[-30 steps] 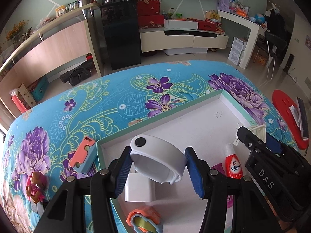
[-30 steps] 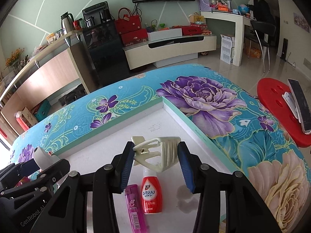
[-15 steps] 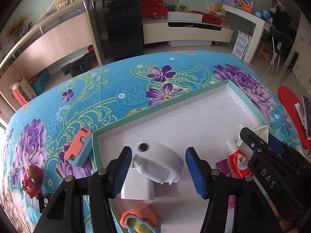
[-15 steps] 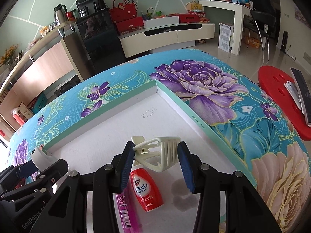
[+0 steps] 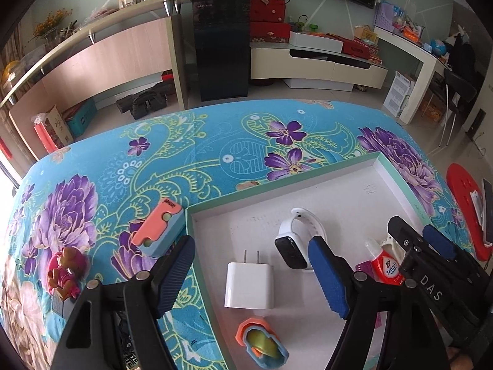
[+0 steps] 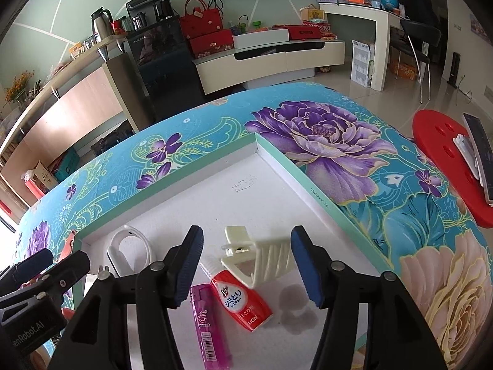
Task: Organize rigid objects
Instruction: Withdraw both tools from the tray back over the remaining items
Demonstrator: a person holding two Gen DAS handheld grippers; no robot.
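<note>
A white smartwatch [image 5: 295, 240] lies on its side in the white tray [image 5: 277, 182], touching nothing but the tray. My left gripper [image 5: 251, 274] hangs over the tray's left edge with its jaws opening; only a white charger plug [image 5: 249, 286] lies below the gap. A cream hair claw clip [image 6: 271, 256] rests in the tray, leaning on a red dropper bottle [image 6: 240, 299]. My right gripper [image 6: 246, 266] straddles the clip with its jaws opening, and the pads stand clear of the clip.
A purple lighter [image 6: 209, 326] and an orange and blue case [image 5: 262, 342] also lie in the tray. On the flowered cloth left of the tray are a pink and blue box [image 5: 158, 228] and a small toy figure [image 5: 64, 271]. A red stool [image 6: 443, 160] stands at the right.
Both grippers have opened. The watch left the left jaws and now lies in the tray, and the left gripper shifted to the left. The hair clip dropped from the right jaws onto the tray.
</note>
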